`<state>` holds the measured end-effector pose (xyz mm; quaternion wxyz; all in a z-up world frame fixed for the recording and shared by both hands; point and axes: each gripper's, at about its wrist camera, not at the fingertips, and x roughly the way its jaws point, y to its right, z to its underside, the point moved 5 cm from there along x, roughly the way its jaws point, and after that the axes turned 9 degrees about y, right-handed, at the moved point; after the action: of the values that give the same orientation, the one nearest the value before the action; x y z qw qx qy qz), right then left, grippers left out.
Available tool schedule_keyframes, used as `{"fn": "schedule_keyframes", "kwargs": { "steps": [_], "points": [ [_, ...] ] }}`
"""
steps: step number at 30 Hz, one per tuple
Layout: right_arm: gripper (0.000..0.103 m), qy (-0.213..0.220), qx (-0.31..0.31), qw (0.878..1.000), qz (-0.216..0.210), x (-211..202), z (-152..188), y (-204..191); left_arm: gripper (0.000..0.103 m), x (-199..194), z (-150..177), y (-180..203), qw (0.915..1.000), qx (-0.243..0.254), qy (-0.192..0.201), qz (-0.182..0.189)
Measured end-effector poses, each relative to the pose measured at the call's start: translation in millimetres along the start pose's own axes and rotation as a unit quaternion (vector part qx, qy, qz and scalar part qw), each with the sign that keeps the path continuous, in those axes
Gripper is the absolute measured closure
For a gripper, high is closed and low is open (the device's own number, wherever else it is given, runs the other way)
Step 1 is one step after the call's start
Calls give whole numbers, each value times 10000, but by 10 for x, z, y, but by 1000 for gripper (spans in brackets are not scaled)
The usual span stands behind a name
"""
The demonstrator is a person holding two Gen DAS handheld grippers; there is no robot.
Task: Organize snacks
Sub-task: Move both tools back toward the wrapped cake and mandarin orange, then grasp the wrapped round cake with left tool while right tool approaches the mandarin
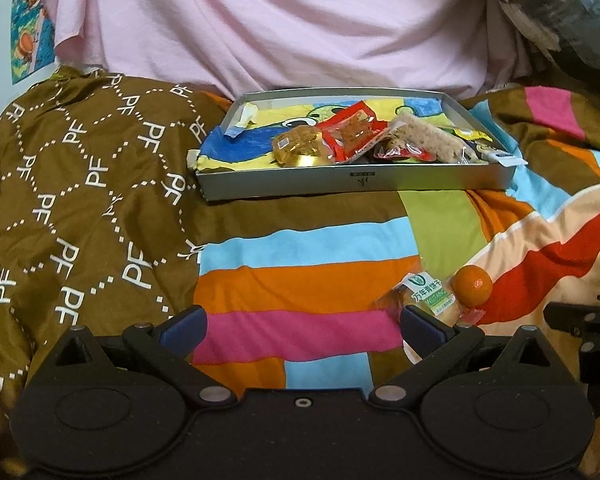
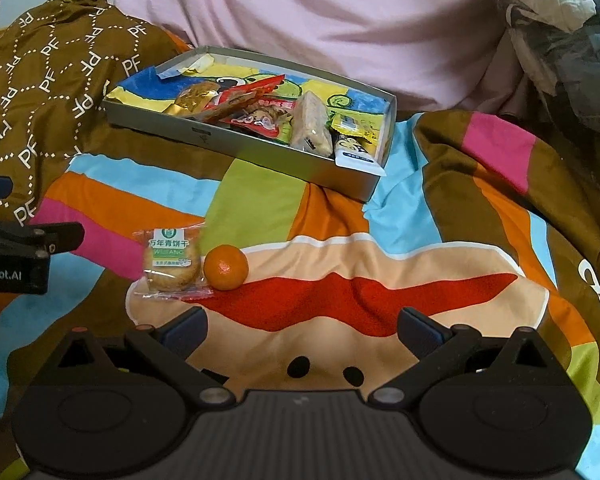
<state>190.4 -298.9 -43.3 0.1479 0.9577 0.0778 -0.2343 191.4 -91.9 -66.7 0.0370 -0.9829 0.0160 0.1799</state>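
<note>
A grey box (image 1: pixel 356 188) (image 2: pixel 260 152) lies on the striped bedsheet and holds several wrapped snacks (image 1: pixel 348 132) (image 2: pixel 260 112). A wrapped biscuit (image 1: pixel 428 300) (image 2: pixel 172 264) and a small orange (image 1: pixel 473 283) (image 2: pixel 225 267) lie side by side on the sheet, in front of the box. My left gripper (image 1: pixel 300 324) is open and empty, its right finger beside the biscuit. My right gripper (image 2: pixel 300 326) is open and empty, the biscuit and orange ahead to its left. The left gripper's side also shows in the right wrist view (image 2: pixel 28 240).
A brown patterned cloth (image 1: pixel 80 184) (image 2: pixel 48 68) lies at the left. A pink sheet (image 1: pixel 280 24) (image 2: pixel 320 12) rises behind the box. A crumpled dark bag (image 1: pixel 560 12) (image 2: pixel 560 28) sits at the back right.
</note>
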Motion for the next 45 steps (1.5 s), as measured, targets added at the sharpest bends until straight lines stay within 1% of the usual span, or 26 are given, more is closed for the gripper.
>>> {"fn": "schedule_keyframes", "kwargs": {
  "steps": [7, 12, 19, 24, 33, 37, 42, 45],
  "points": [
    [0, 65, -81, 9999, 4, 46, -26, 65, 1, 88, 13, 36, 9996, 281, -78, 35],
    [0, 209, -252, 9994, -128, 104, -68, 118, 1, 132, 7, 62, 9980, 606, -59, 155],
    [0, 107, -228, 9989, -390, 294, -74, 151, 1, 201, 15, 131, 9945, 938, -43, 460],
    [0, 60, -147, 9986, -500, 391, -67, 148, 1, 262, 27, 230, 9913, 1120, -45, 690],
    [0, 21, -79, 9984, -557, 472, -58, 169, 1, 381, 44, 384, 9825, 1541, -37, 1046],
    [0, 6, 109, 9974, -710, 529, -64, 213, 1, 430, 56, 453, 9771, 1719, -54, 1251],
    [0, 154, 264, 9955, -896, 574, -81, 329, 1, 456, 68, 609, 9621, 2061, -35, 1786],
    [0, 208, 589, 9928, -1026, 582, -82, 400, 1, 504, 95, 696, 9537, 2258, -80, 1983]
  ]
}}
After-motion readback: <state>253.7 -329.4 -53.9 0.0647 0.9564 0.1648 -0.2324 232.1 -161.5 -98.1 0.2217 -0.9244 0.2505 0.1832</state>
